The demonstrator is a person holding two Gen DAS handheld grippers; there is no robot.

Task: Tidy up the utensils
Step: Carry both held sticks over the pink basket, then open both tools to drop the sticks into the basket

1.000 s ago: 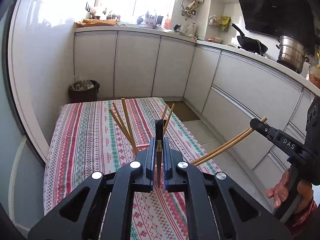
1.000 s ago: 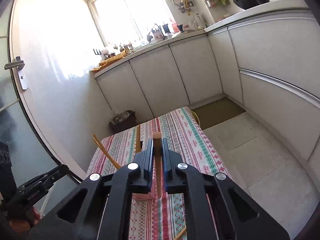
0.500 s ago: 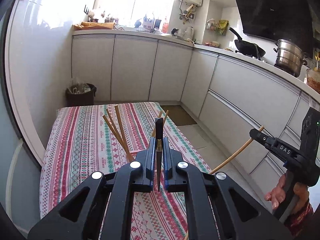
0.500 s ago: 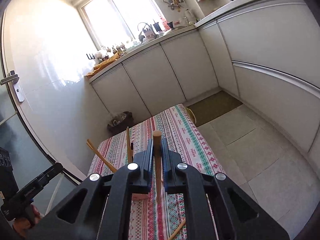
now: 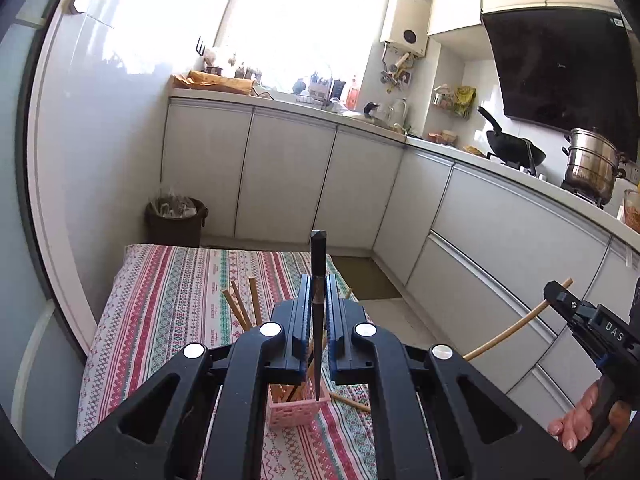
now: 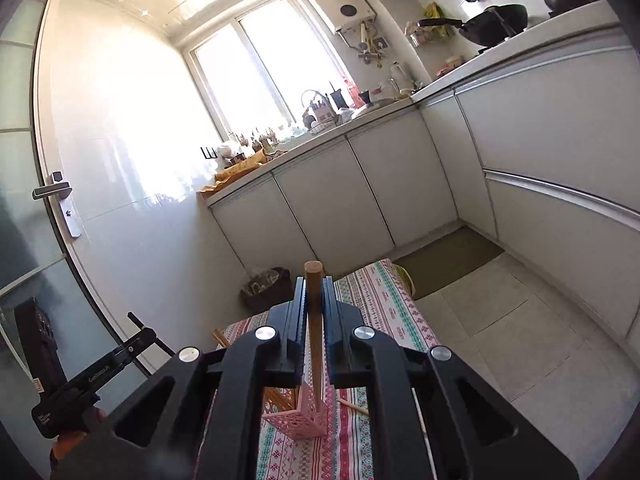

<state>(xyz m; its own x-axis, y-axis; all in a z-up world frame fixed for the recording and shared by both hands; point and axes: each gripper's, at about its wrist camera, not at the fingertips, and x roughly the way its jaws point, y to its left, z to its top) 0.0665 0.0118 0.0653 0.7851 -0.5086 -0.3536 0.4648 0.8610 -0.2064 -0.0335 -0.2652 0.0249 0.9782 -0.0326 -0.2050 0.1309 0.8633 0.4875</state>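
Standing at the lower centre of the left wrist view, a pink perforated basket (image 5: 296,410) holds several wooden chopsticks (image 5: 243,307) that lean toward the upper left. It rests on a striped tablecloth (image 5: 168,300); one loose chopstick (image 5: 351,403) lies on the cloth just right of the basket. Directly above the basket, the left gripper (image 5: 319,280) is clamped on a dark chopstick (image 5: 318,264), held upright, its lower tip over the basket's opening. At the right edge, the right gripper (image 5: 554,291) pinches a pale chopstick (image 5: 516,326) that slants down to the left. In the right wrist view, this pale chopstick (image 6: 313,312) stands upright between the closed pads, above the basket (image 6: 298,416). White cabinets (image 5: 288,176) fill the background.
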